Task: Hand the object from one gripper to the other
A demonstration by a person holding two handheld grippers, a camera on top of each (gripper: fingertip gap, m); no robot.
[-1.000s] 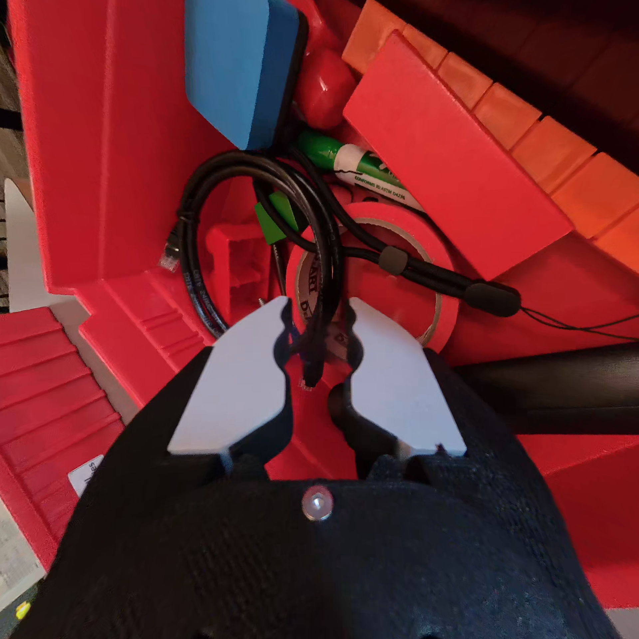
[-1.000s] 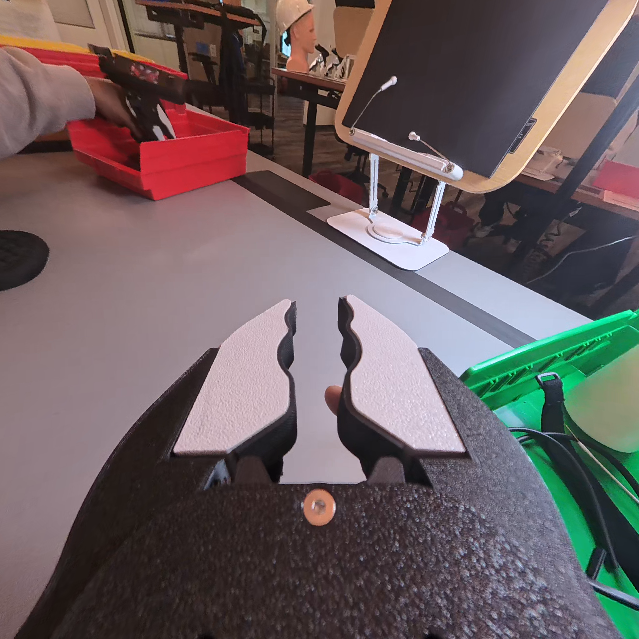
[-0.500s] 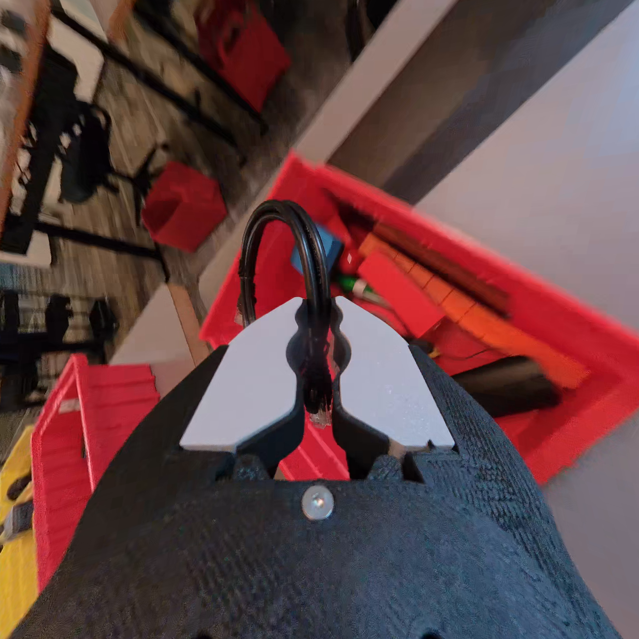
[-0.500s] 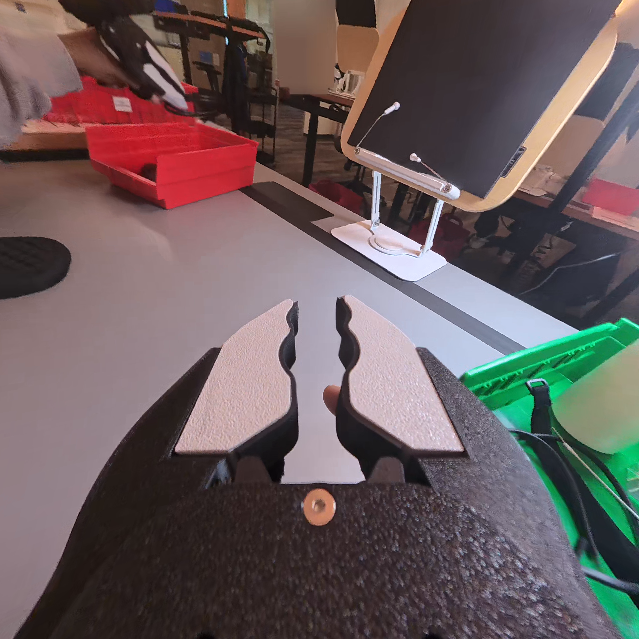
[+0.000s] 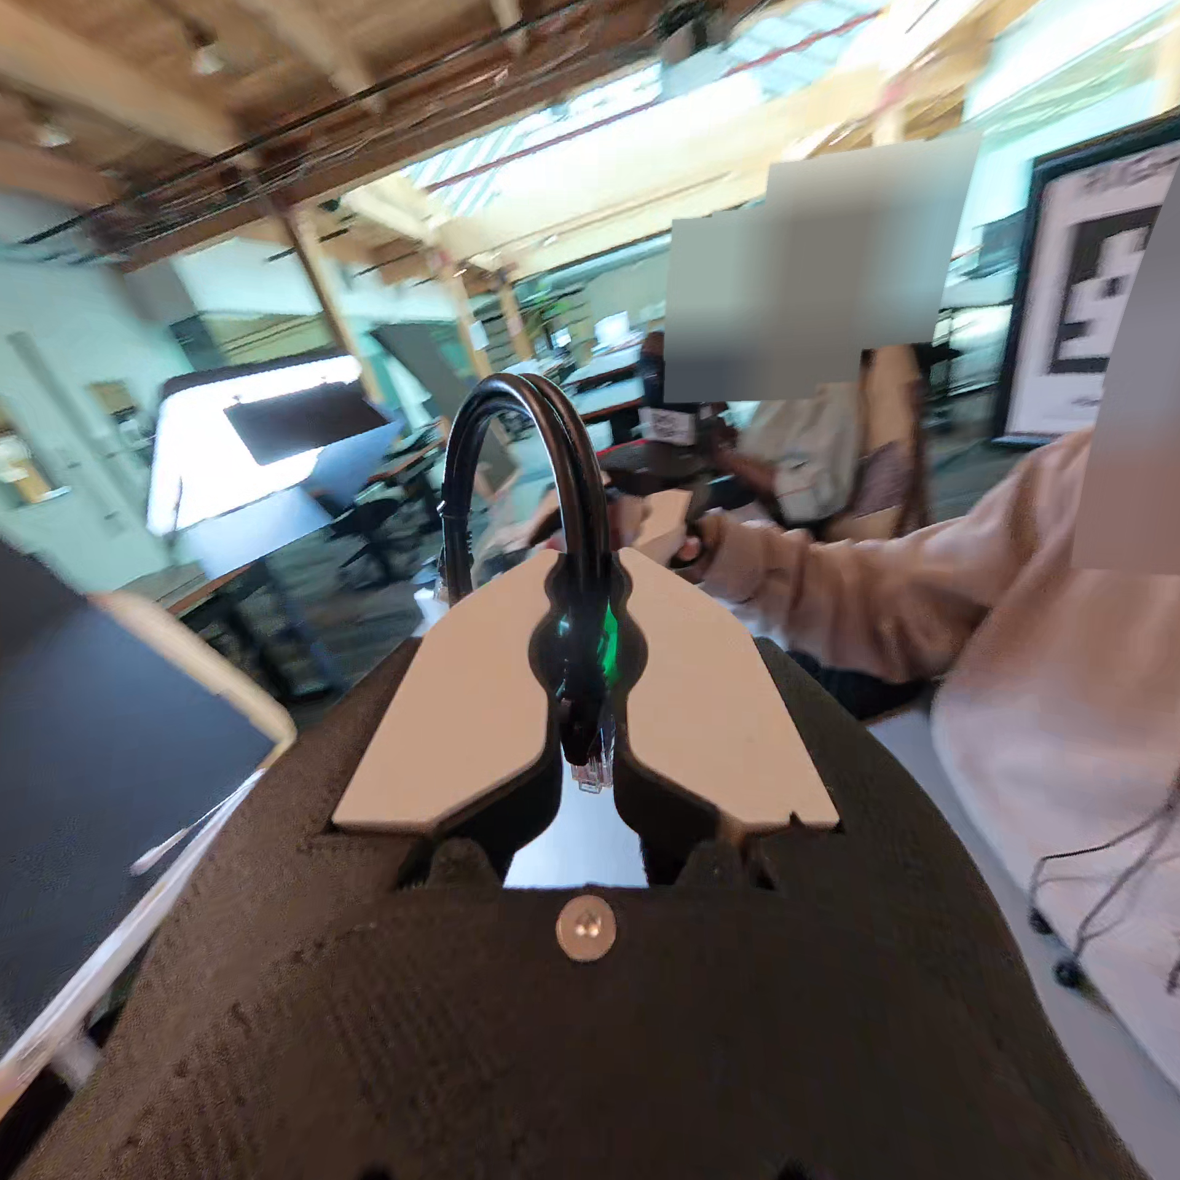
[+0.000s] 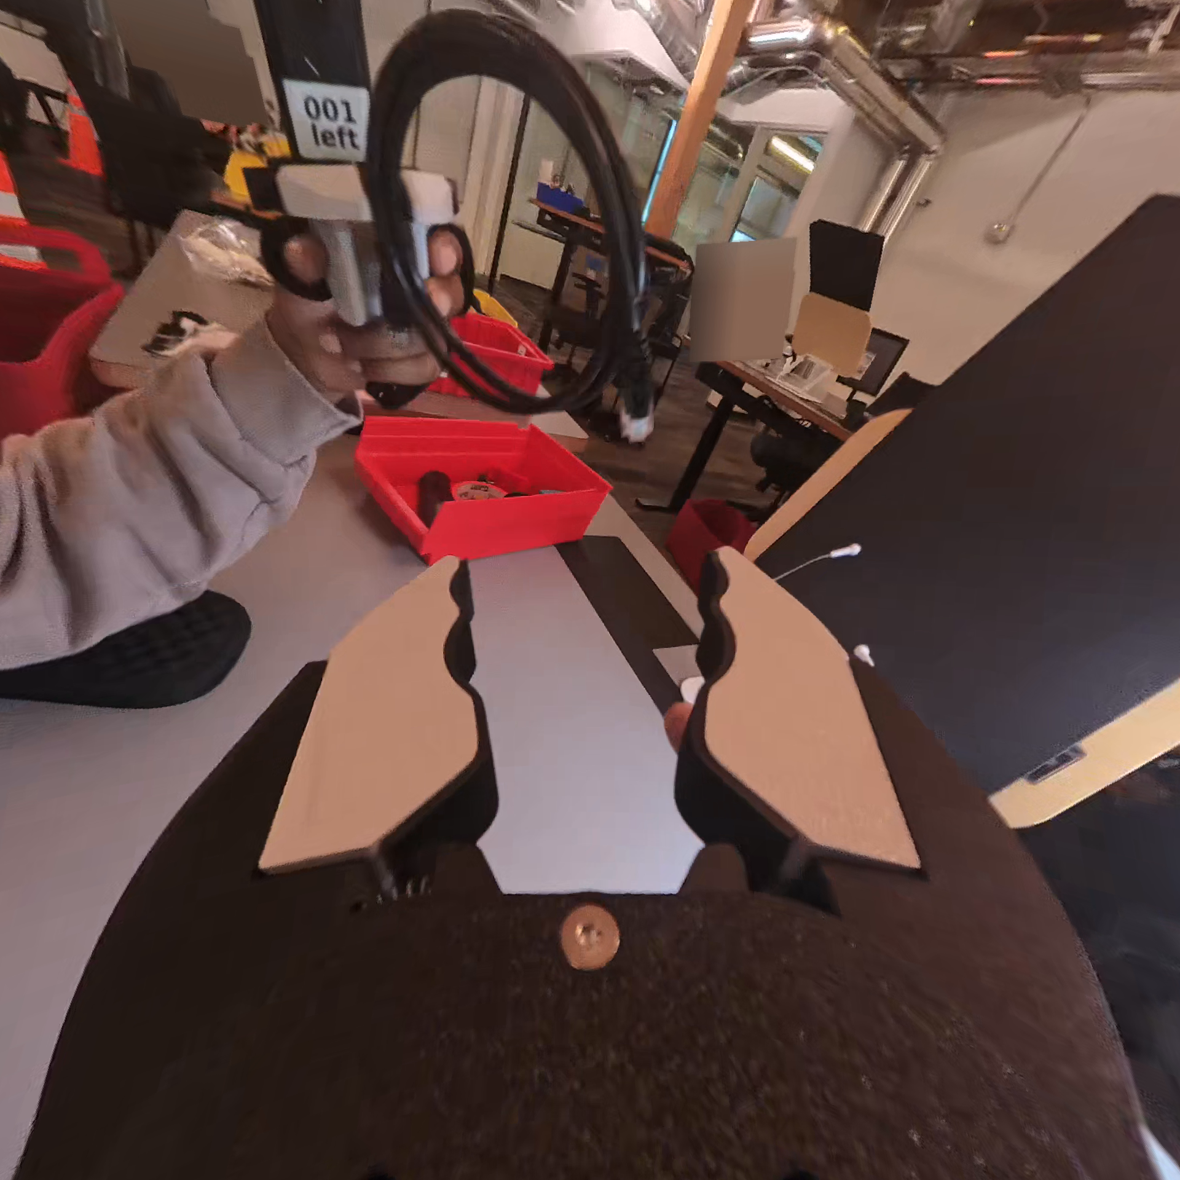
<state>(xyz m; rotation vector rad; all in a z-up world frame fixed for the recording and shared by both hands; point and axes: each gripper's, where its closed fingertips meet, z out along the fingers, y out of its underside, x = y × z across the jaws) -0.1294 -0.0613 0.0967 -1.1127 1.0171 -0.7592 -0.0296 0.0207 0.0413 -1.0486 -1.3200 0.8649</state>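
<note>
A coiled black network cable (image 5: pixel 578 485) with a clear plug is clamped between the white fingers of my left gripper (image 5: pixel 587 565), and its loop stands up above the fingertips. In the right wrist view the cable (image 6: pixel 629 268) hangs as a large loop in the air at upper centre. It hangs from the left gripper, which a sleeved hand (image 6: pixel 332 345) holds. My right gripper (image 6: pixel 587 562) is wide open and empty. It sits below and in front of the loop, apart from it, over the grey table (image 6: pixel 562 702).
A red bin (image 6: pixel 511 523) with several small items stands on the table beyond my right fingertips. A black tilted board (image 6: pixel 990 574) with a pale rim is close on the right. A black round pad (image 6: pixel 140 658) lies under the sleeve at left. Across from one pair of fingers to the other is roughly 15 centimeters.
The left gripper shut on the cable, lifted it out of the red bin and swung it up toward the right gripper. The right gripper opened wide and tilted up toward the loop.
</note>
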